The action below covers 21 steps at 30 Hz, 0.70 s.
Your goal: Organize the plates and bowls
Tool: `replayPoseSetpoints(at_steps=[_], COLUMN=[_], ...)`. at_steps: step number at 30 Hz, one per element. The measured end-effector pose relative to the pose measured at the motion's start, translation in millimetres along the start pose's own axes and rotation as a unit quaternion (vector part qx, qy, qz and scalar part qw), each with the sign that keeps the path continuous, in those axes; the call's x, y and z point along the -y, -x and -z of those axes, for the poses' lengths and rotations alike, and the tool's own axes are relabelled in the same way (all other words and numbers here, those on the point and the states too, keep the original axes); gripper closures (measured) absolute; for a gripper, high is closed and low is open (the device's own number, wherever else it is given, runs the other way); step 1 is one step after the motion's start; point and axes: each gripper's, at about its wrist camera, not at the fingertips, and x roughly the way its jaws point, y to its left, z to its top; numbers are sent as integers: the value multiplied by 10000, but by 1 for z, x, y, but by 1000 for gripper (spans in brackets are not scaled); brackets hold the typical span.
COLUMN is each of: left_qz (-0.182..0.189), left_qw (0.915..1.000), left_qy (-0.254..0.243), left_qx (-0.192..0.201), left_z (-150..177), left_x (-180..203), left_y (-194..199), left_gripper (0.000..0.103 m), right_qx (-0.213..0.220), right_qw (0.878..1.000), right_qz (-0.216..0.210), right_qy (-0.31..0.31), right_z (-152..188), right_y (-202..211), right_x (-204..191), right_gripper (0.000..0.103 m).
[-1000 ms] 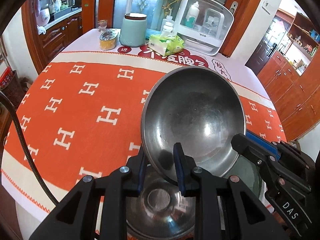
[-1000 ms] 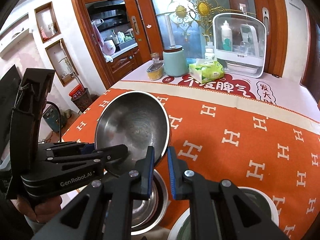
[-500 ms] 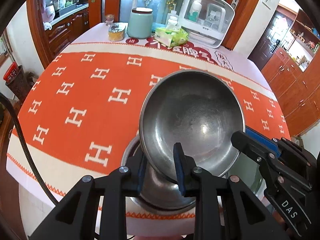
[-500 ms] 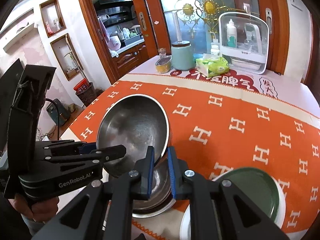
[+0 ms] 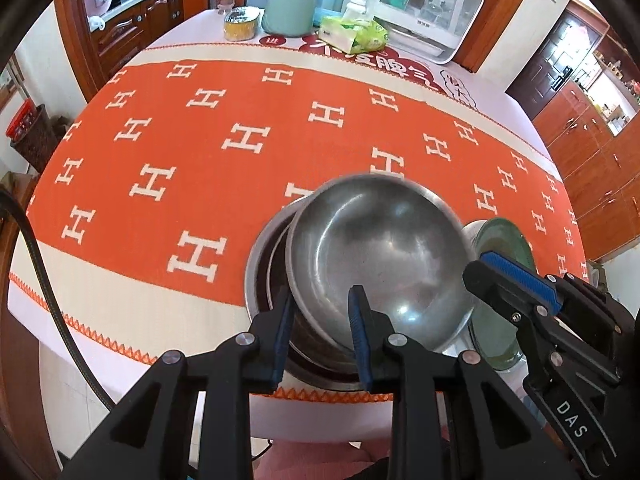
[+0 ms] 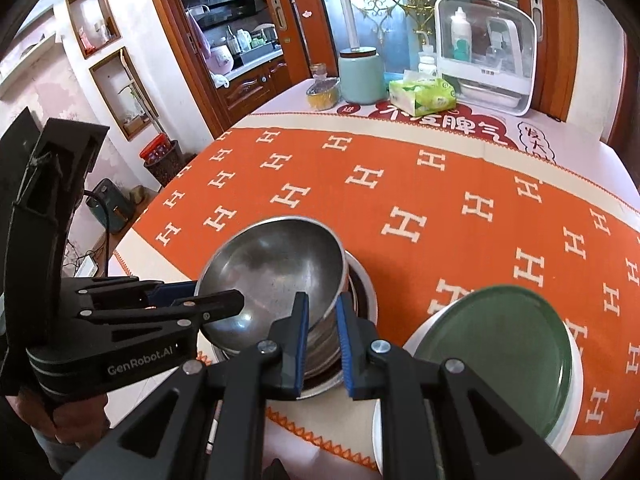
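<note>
A shallow round bowl (image 5: 384,256) of dull, scuffed steel with a thin rolled rim is held tilted over a stack of steel bowls (image 5: 264,276) that stands at the near edge of the table (image 5: 120,320). The left tongs (image 5: 320,332) are nearly closed, their blue ribbed pads pinching the near rim of the tilted bowl, one pad inside and one outside. The right tongs (image 6: 322,336) are likewise almost shut and clamp the same bowl's rim (image 6: 340,276) from the other side. The tilted bowl's lower edge sits inside the mouth of the stack, though whether it touches the bowl below cannot be told. Just beside the stack, toward the near right corner, a flat glossy green plate (image 6: 496,356) lies on a white plate (image 6: 572,400). The table wears a woven orange cloth patterned with white H shapes and a cream border with a zigzag trim. Along the far edge stand a mint ceramic jar (image 6: 362,76), a green tissue pack (image 6: 424,96), a small yellow tin (image 6: 322,94) and a white plastic box with a clear front (image 6: 486,52). Compared with a second ago, the bowl has come down and now overlaps the stack closely, and more of the cloth and the green plate is in view.
</note>
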Motion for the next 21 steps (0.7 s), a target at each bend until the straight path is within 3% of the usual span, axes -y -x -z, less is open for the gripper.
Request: replayPoseSetpoints(at_steps=[7,21], left_qz=[-171,-242], left_qw=[9998,9989], left_qy=[-21,116], left_qx=[-54,375], left_z=[5,35], left_x=[6,23], left_y=[3,37], left_gripper=[72,70], right_qx=[36,127], right_qw=[9999,9995], right_qz=[-118,-286], right_qy=[15,25], right_z=[5,21], right_y=[4,34], right_x=[1,11], right_gripper=[88,88])
